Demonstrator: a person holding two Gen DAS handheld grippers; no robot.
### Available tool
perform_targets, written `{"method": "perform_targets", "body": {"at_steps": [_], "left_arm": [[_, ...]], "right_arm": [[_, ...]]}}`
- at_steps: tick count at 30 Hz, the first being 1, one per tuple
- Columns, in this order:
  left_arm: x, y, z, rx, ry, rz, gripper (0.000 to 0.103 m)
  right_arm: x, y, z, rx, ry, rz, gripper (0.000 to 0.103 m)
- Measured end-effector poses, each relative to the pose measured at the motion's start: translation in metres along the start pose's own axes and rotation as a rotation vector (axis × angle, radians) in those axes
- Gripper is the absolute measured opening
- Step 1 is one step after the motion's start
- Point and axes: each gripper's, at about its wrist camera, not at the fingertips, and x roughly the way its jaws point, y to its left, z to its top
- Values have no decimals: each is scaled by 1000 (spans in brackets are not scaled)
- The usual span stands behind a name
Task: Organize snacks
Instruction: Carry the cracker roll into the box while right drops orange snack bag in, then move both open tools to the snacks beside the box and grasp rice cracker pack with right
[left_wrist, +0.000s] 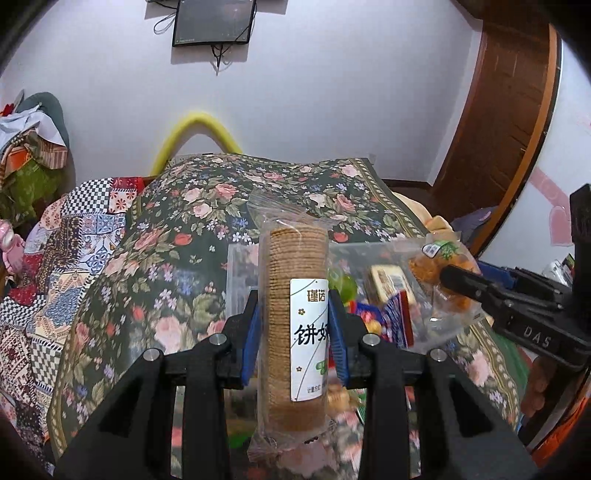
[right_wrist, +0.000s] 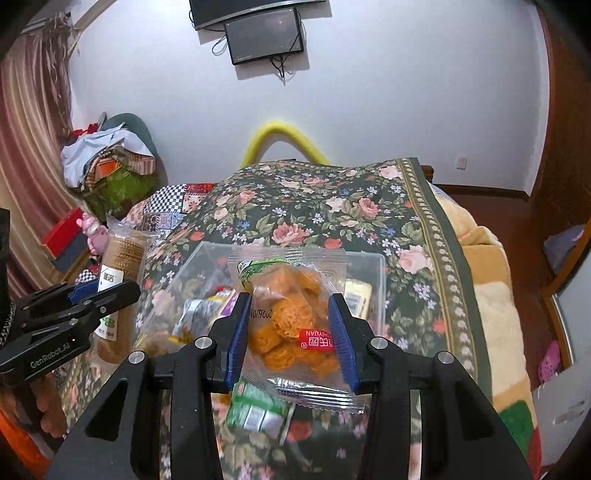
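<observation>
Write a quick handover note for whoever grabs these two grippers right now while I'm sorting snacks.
Left gripper: shut on the cracker sleeve, held upright.
Right gripper: shut on the orange snack bag, held above the clear bin.
Done: several snacks already lie in the bin.
Left: put both held packs in; a green pack remains on the floral blanket.

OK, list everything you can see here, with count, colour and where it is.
cracker sleeve: one, tan with a white label, upright in the left gripper
fried snack bag: one, orange in clear wrap, in the right gripper
clear bin: one, transparent, on the bed, holding mixed snacks
green packet: one, on the bedspread below the right gripper
floral bedspread: one, dark green with pink roses
wall screen: one, black, on the white wall
left gripper: black, blue pads
right gripper: black, blue pads
</observation>
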Motion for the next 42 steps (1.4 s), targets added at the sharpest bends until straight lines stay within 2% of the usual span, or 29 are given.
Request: {"method": "perform_targets", "body": {"at_steps": [7,14,19,24,29,32,35,39,42], "left_arm": [[43,11,15,-30,29,-3,33],[86,21,14,-55,91,7,34],[103,25,10,-70,127,7,34],[112,21,2,-40,165,13,34],[102,18,-2,5,160,37,36],[89,20,-3,-3,156,31,37],[70,21,-3,-7,134,29,38],[37,19,-3,-9,101,14,44],[13,16,-6,9,76,14,46]], "right_arm": [[34,-5,8,1,29,-17,39],[65,-10,13,-15,70,-38,39],[82,-14,10,-17,103,-46,39],[89,-18,4,-6,116,-41,39],[84,-14,6,-30,114,-74,41],[77,-12,5,-42,121,-81,47],[66,-9,2,-48,113,-80,53],[47,-3,-1,-62,97,-82,61],[31,3,-6,-67,90,-74,64]]}}
